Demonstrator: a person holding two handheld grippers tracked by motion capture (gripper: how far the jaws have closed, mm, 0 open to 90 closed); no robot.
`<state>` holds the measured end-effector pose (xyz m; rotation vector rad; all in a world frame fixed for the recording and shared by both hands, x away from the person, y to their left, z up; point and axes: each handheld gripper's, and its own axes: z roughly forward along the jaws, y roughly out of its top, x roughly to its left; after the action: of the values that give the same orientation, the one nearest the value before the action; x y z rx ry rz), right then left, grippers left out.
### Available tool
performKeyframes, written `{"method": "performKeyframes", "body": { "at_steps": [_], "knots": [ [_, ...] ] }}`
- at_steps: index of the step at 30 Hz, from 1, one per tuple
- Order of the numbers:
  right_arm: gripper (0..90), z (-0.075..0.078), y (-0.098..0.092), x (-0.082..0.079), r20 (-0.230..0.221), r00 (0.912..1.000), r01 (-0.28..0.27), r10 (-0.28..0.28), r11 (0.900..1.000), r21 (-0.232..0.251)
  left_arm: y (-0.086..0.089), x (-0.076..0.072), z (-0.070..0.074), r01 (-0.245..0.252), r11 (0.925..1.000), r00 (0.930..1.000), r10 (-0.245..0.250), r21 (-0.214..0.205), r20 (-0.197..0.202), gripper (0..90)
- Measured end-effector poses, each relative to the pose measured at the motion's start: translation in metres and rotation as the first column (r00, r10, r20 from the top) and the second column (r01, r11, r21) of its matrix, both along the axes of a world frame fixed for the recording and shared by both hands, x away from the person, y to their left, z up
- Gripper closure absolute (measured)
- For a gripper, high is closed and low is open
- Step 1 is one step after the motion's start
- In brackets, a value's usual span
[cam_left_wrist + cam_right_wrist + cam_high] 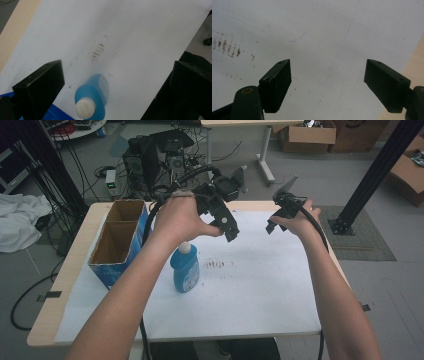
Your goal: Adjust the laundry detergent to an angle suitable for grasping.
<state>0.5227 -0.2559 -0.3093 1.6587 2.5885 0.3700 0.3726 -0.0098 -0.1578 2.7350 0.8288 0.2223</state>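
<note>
From the high view, the person's two forearms come in nearest the camera, reaching up from six o'clock. The left tool (226,227) hangs above the blue bottle (185,268), which stands upright on the white sheet (260,285) covering the desk (55,315), just beside the blue cardboard box (117,242) at its nine o'clock. The right tool (280,215) is held up at about two o'clock from the bottle, well apart from it.

In the left gripper view, the two black jaws stand wide apart with nothing between them; the bottle (91,100) sits below at six o'clock, its white cap (85,109) pointing toward the camera, and a smudge of dark marks (96,52) lies on the sheet at twelve o'clock from it.

In the right gripper view, the jaws are likewise spread and empty over bare sheet (337,37), with the same marks (225,47) off at nine o'clock.

I judge the work barely begun: the bottle is untouched, and the approach, the grasp and any move, perhaps to the box, are all left.
</note>
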Motion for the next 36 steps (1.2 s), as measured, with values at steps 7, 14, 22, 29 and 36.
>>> {"method": "performKeyframes", "body": {
  "at_steps": [7,14,22,29,36],
  "knots": [
    [17.8,-0.0048,-0.0013,0.003,-0.04,0.9992,0.008,-0.008,0.9999,0.014,0.0021,0.001,-0.0003,-0.007,0.9999,1.0,0.007,-0.008,-0.002,0.1],
    [18.3,-0.0075,-0.0027,0.0016,-0.033,0.9995,0.0,0.002,0.9992,0.04,0.0002,0.0013,-0.0025,-0.01,0.9999,0.9999,0.01,-0.004,-0.002,0.1],
    [18.2,-0.0083,-0.0062,0.0004,-0.016,0.9999,-0.002,0.003,0.9988,0.048,-0.0015,0.0009,-0.002,-0.014,0.9999,0.9999,0.014,0.001,0.006,0.1],
    [18.2,-0.0076,-0.0061,-0.0018,-0.012,0.9999,0.006,-0.005,0.9987,0.05,-0.003,-0.0005,-0.0056,-0.016,0.9998,0.9999,0.016,0.013,0.007,0.1],
    [18.2,-0.0071,-0.0045,-0.0029,-0.009,1.0,0.001,-0.001,0.999,0.045,-0.0013,-0.0025,-0.005,-0.017,0.9998,0.9998,0.017,0.013,0.008,0.1]
  ]
}}
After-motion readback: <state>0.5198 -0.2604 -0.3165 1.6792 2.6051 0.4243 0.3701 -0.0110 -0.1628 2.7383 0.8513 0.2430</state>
